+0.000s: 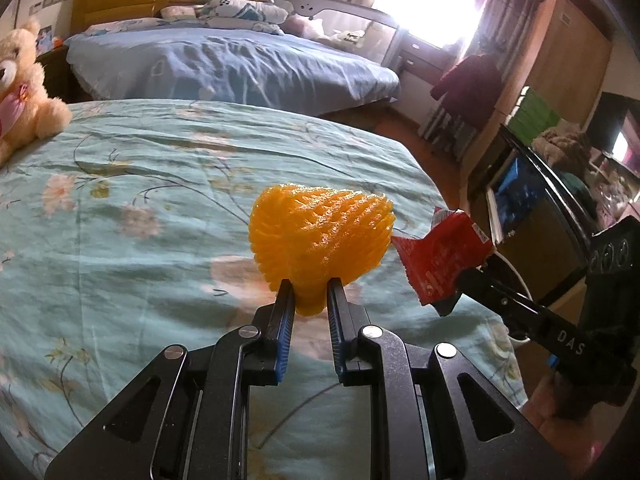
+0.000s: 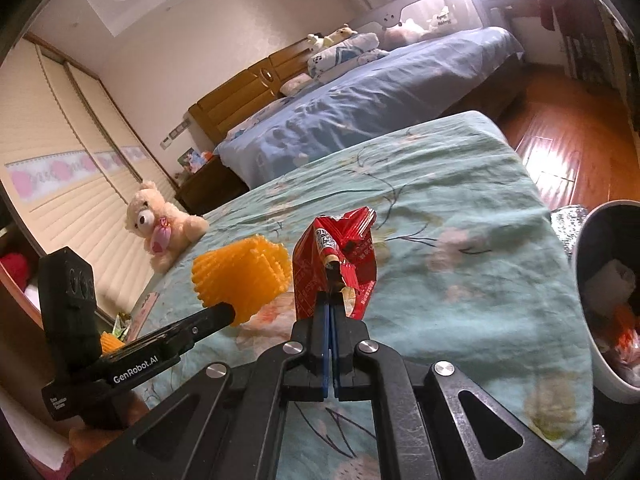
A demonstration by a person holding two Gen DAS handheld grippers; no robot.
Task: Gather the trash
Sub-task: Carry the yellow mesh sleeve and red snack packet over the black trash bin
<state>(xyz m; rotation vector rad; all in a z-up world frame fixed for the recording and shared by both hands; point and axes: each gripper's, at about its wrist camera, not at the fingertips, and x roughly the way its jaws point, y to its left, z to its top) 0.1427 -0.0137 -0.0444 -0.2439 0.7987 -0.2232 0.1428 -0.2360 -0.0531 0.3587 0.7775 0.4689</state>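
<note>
My left gripper is shut on the narrow end of an orange foam fruit net, held above the teal floral bedspread. My right gripper is shut on a crumpled red snack wrapper, also lifted off the bed. In the left wrist view the right gripper comes in from the right with the red wrapper just beside the net. In the right wrist view the left gripper holds the orange net to the wrapper's left. A white bin with trash inside stands at the bed's right edge.
A cream teddy bear sits on the bed's far left side. More orange and green scraps lie at the bed's left edge. A second bed with a blue cover stands beyond, with wooden floor between. Shelves and clutter fill the right.
</note>
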